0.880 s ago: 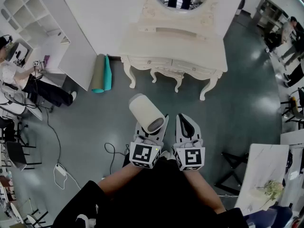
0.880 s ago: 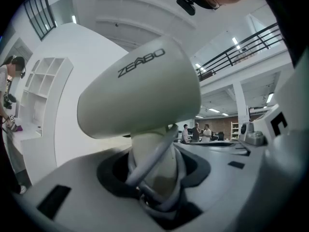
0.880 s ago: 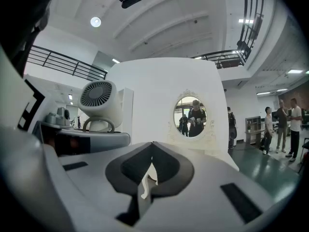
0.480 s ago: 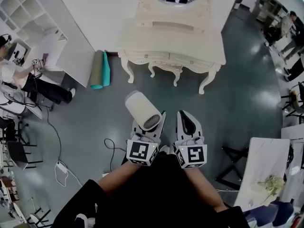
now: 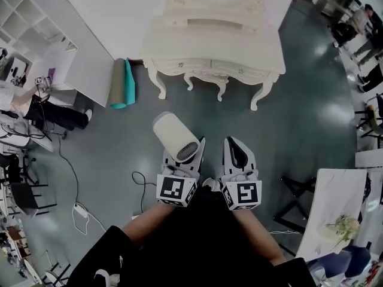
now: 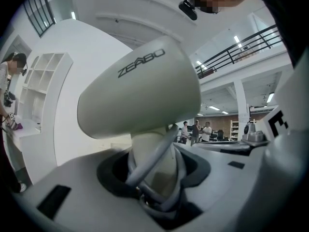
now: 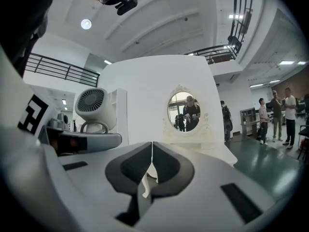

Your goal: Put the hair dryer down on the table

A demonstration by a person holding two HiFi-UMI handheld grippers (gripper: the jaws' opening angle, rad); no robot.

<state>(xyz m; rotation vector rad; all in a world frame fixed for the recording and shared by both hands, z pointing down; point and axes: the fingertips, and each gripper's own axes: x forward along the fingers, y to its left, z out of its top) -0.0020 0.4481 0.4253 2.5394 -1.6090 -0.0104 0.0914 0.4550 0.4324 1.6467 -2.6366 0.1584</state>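
The cream hair dryer (image 5: pixel 174 137) stands upright in my left gripper (image 5: pixel 184 159), whose jaws are shut on its handle (image 6: pixel 153 162) with the cord looped round it; the barrel (image 6: pixel 140 93) fills the left gripper view. The dryer's rear grille (image 7: pixel 91 102) shows at the left of the right gripper view. My right gripper (image 5: pixel 237 154) is beside it, shut and empty, its pads (image 7: pixel 151 170) meeting. The white dressing table (image 5: pixel 215 46) with an oval mirror (image 7: pixel 186 111) stands ahead, some way beyond both grippers.
A rolled green and grey mat (image 5: pixel 122 84) lies left of the table legs. White shelving (image 5: pixel 24 11) and a seated person (image 5: pixel 36 106) are at the left. A cable and power strip (image 5: pixel 79 211) lie on the floor. A marble-topped table (image 5: pixel 332 214) stands at right.
The dressing table has drawn up and nearer the top of the head view. Both grippers with the hair dryer keep their place relative to the body.
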